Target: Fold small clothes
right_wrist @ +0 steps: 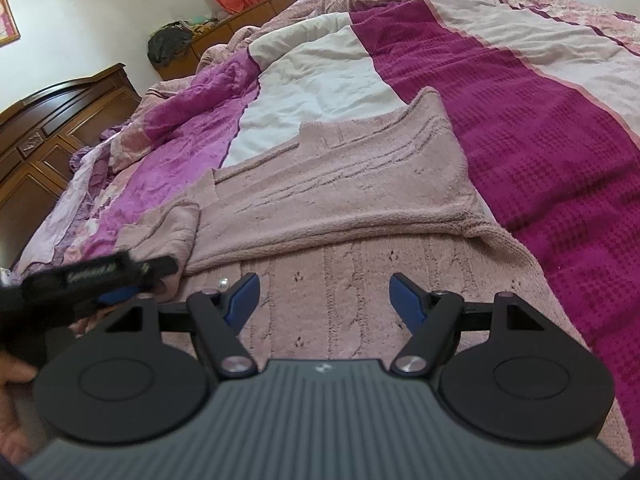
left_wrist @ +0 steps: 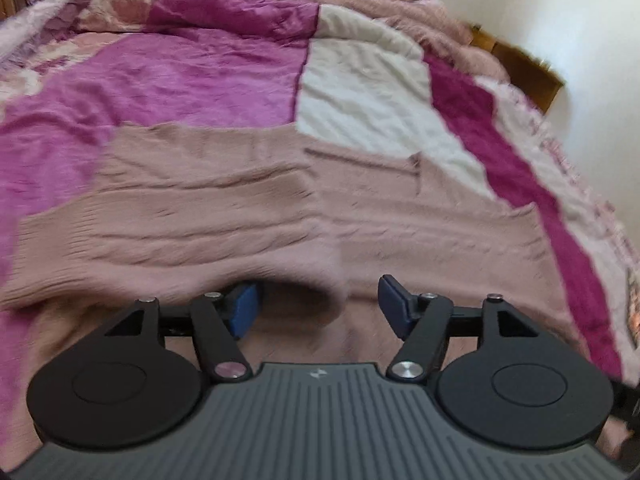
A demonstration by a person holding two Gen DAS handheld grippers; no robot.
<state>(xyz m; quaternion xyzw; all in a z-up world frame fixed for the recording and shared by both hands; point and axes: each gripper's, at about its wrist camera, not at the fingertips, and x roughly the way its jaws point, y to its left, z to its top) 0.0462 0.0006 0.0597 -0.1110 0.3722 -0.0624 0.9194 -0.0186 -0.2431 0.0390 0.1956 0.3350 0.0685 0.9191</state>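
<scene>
1. The left wrist view looked forward along its fingers, low and close over the pink sweater (left_wrist: 256,208) on the bed (left_wrist: 192,76).
2. The right wrist view sat equally close, facing the headboard (right_wrist: 60,120).
3. Both views shared the sweater and the striped bedspread (right_wrist: 520,120).

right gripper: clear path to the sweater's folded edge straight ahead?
Probably yes. The right gripper is open over the pink sweater, and nothing lies between its fingers and the folded edge. The left gripper is off to the side, not across that path.
</scene>
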